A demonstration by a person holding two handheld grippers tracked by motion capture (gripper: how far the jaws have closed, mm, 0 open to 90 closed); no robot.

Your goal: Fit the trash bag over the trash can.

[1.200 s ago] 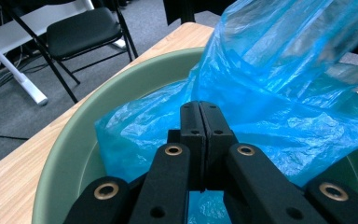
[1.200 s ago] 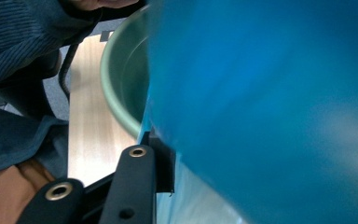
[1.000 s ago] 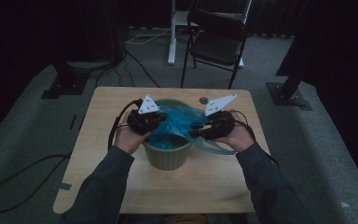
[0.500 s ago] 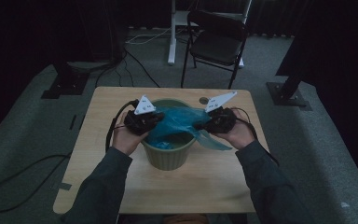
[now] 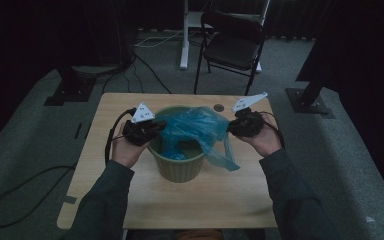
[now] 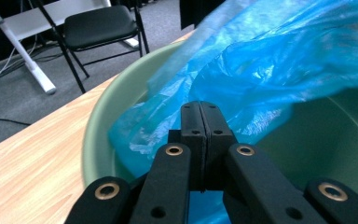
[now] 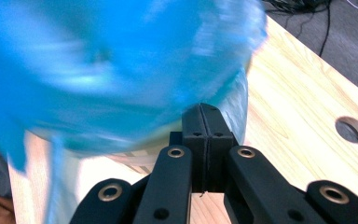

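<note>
Your left gripper [image 5: 156, 127] at nine o'clock and right gripper [image 5: 231, 127] at three o'clock each clamp their jaws on the blue bag [image 5: 195, 127], stretched over the green bin [image 5: 177, 167] mid-counter [image 5: 230, 200].

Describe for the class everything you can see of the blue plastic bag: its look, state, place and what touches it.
The blue plastic bag is thin, glossy, see-through film, crumpled and creased. It is stretched across the mouth of the green bin, partly sunk inside, with one loose tail hanging outside the bin's right side. The left gripper pinches one edge with its jaws shut; the right gripper pinches the opposite edge, also shut. The right gripper view shows it blurred.
</note>
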